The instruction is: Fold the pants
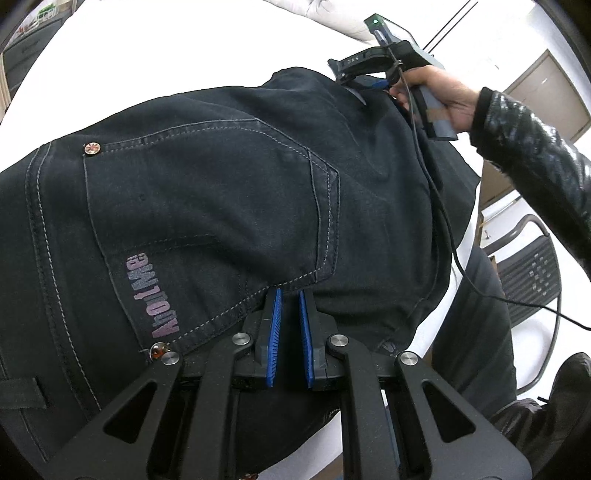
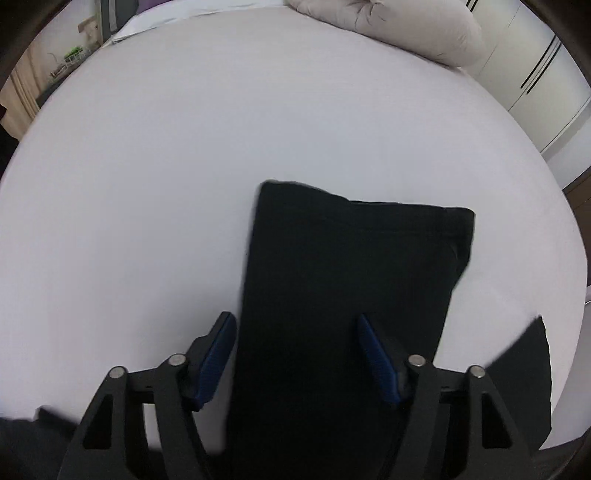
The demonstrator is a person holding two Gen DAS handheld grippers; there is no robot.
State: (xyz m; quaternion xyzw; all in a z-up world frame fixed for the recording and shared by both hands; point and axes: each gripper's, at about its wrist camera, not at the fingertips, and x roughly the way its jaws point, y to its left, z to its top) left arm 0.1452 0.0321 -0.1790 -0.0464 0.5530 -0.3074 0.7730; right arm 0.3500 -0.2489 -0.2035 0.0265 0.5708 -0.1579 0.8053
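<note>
Dark jeans (image 1: 221,206) lie on a white bed (image 1: 166,55), back pocket with a pink logo facing up. My left gripper (image 1: 290,295) hovers over the waist end just below the pocket, its blue pads a narrow gap apart with nothing between them. My right gripper (image 1: 354,70), held in a hand, is at the far edge of the jeans. In the right wrist view the right gripper (image 2: 295,321) is open wide, its blue pads either side of the folded leg end (image 2: 354,266), just above it.
A beige pillow (image 2: 399,26) lies at the far end of the bed (image 2: 184,147). White wardrobe doors (image 2: 539,85) stand right. A black chair (image 1: 532,273) and a cable (image 1: 443,221) are by the bed's right side.
</note>
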